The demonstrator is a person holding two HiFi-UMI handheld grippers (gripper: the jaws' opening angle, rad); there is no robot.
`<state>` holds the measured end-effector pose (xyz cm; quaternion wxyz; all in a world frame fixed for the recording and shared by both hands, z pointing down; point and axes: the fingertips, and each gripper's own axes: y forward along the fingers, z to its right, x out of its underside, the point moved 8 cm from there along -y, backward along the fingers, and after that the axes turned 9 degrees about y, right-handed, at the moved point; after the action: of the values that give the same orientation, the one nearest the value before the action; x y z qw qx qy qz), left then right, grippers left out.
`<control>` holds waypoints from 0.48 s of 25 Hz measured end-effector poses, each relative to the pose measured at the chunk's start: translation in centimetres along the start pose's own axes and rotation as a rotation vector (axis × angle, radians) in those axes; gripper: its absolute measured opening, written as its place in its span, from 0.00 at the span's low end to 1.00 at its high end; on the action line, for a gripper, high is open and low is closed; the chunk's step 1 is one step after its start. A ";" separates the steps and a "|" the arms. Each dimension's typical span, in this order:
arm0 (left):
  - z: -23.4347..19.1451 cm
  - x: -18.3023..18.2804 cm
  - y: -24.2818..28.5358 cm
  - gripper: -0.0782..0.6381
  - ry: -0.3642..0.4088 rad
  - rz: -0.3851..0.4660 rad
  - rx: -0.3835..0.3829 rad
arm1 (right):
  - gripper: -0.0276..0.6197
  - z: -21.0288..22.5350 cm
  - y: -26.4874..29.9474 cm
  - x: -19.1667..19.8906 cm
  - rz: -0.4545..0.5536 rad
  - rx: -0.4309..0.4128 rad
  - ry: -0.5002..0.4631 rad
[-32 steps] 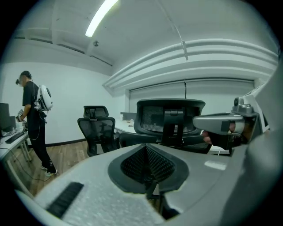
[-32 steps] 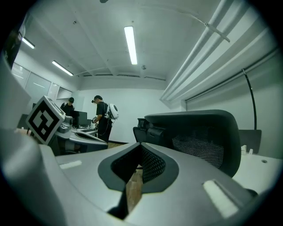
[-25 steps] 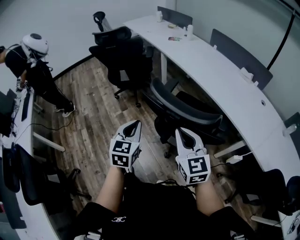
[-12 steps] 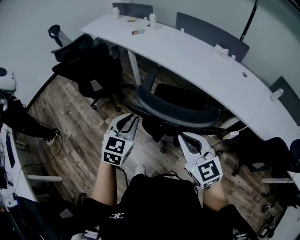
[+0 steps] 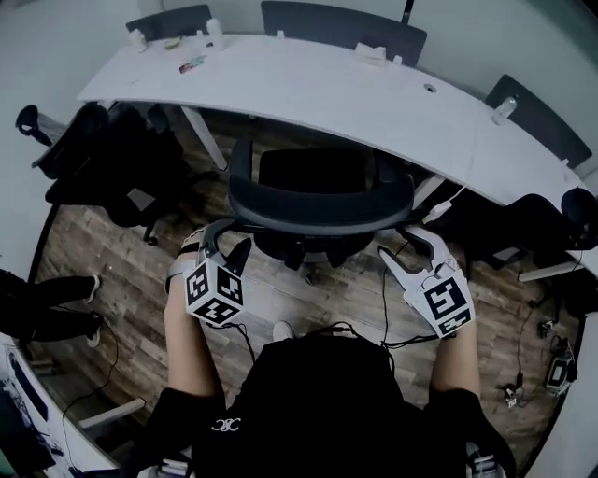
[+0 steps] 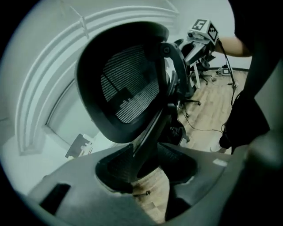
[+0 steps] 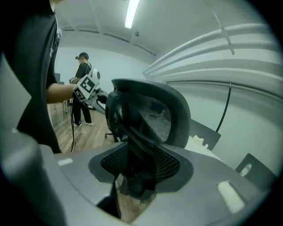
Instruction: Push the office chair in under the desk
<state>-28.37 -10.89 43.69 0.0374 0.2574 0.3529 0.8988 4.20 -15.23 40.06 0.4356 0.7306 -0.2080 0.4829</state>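
Observation:
A black office chair (image 5: 318, 201) stands with its mesh back toward me and its seat partly under the curved white desk (image 5: 308, 89). My left gripper (image 5: 224, 241) is at the left end of the backrest, my right gripper (image 5: 407, 248) at its right end. Both pairs of jaws have just been opening. In the left gripper view a dark strut of the chair (image 6: 126, 84) runs down between the spread jaws of the left gripper (image 6: 148, 170) without being pinched. In the right gripper view the chair's (image 7: 150, 114) rear edge stands between the parted jaws of the right gripper (image 7: 141, 165).
Another black chair (image 5: 103, 159) stands left of the desk, more dark chairs (image 5: 551, 224) at the right. Grey panels (image 5: 341, 23) line the desk's far edge; small items (image 5: 192, 63) lie on it. Cables (image 5: 383, 317) trail over the wooden floor. A person's legs (image 5: 47, 303) show far left.
My view has swung round to face the desk. Both grippers have moved forward and down to the chair's backrest, the left one rolling over. Both sets of jaws went from shut to open.

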 end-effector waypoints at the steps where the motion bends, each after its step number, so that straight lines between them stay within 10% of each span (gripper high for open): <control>1: -0.1 0.1 0.4 0.35 0.024 -0.012 0.008 | 0.37 0.8 0.1 0.4 -0.059 0.005 -0.032; 6: -0.9 0.0 0.8 0.24 0.044 -0.016 0.007 | 0.43 4.2 0.9 2.7 -0.344 0.157 -0.315; 12: -0.8 -0.2 0.9 0.24 0.044 -0.012 -0.009 | 0.43 5.2 2.9 3.9 -0.424 0.209 -0.429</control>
<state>-28.48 -12.12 43.62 0.0365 0.2353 0.3513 0.9055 6.55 -20.66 43.94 0.3950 0.8838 -0.0876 0.2351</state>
